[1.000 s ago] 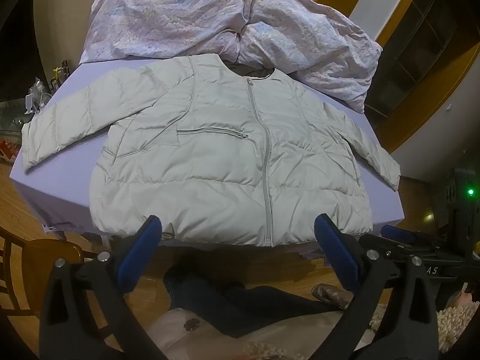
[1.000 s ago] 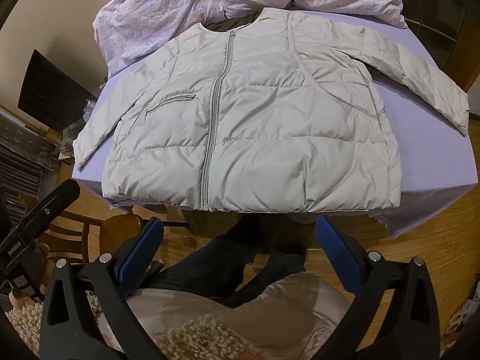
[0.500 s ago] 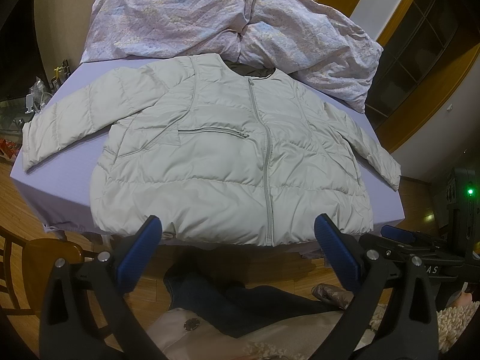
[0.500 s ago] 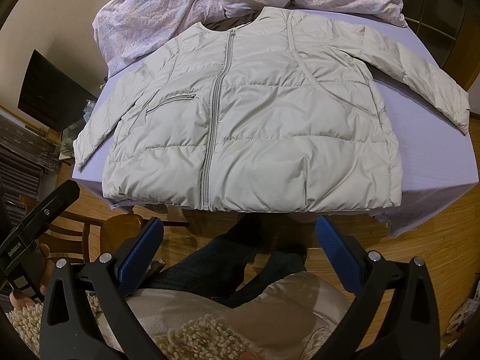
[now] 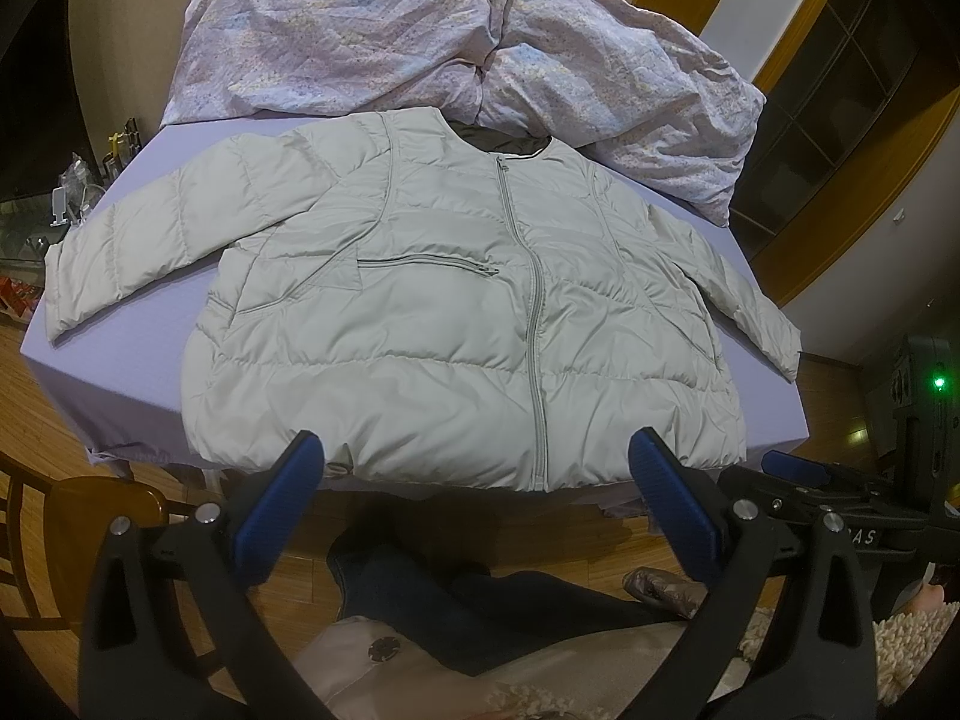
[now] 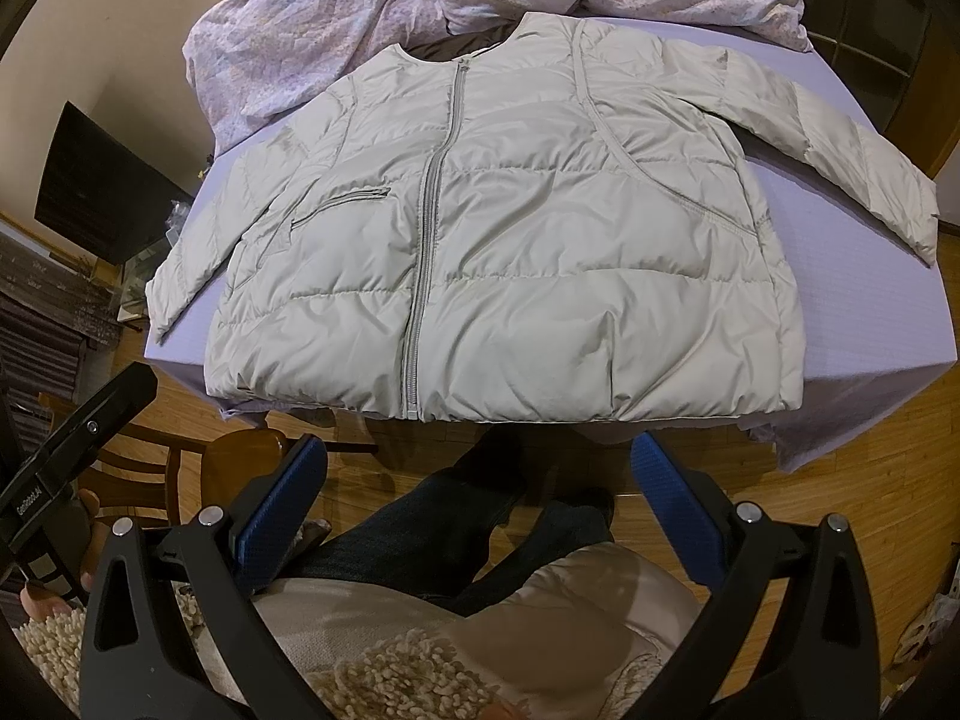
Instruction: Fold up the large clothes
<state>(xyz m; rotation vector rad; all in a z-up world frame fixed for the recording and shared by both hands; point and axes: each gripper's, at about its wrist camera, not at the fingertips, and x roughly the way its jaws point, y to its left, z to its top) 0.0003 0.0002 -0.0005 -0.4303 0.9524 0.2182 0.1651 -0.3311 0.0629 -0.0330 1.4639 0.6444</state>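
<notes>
A pale grey puffer jacket [image 5: 456, 312] [image 6: 510, 252] lies flat and zipped, front up, on the lavender-covered table [image 5: 108, 360] [image 6: 870, 312], both sleeves spread out to the sides. Its hem runs along the near table edge. My left gripper [image 5: 474, 468] hangs open in front of the hem, short of the table, with nothing between its blue pads [image 5: 282, 498]. My right gripper [image 6: 477, 468] is open too, held back over the person's legs. The right gripper's body also shows at the right edge of the left wrist view.
A crumpled floral duvet [image 5: 420, 42] [image 6: 336, 18] is heaped along the far side of the table. A wooden chair [image 5: 90, 516] [image 6: 228, 456] stands at the near left. The person's dark trousers [image 6: 456, 528] and the wooden floor [image 6: 870, 480] lie below the table edge.
</notes>
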